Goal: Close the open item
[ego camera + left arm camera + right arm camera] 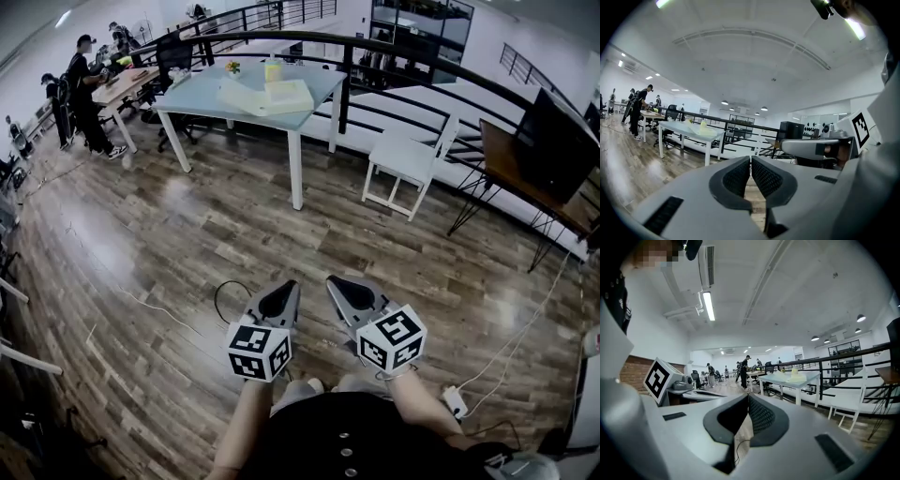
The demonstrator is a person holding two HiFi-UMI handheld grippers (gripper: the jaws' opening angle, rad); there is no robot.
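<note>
Both the left gripper [750, 159] and right gripper [746, 397] are closed and empty, while the pale open item [267, 97], possibly a box, lies well ahead by the table's [192, 96] near edge, marginally nearer the left.

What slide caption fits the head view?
Both shut, left gripper and right gripper hover above brown wooden floor, facing a light blue table bearing a pale open item.
</note>
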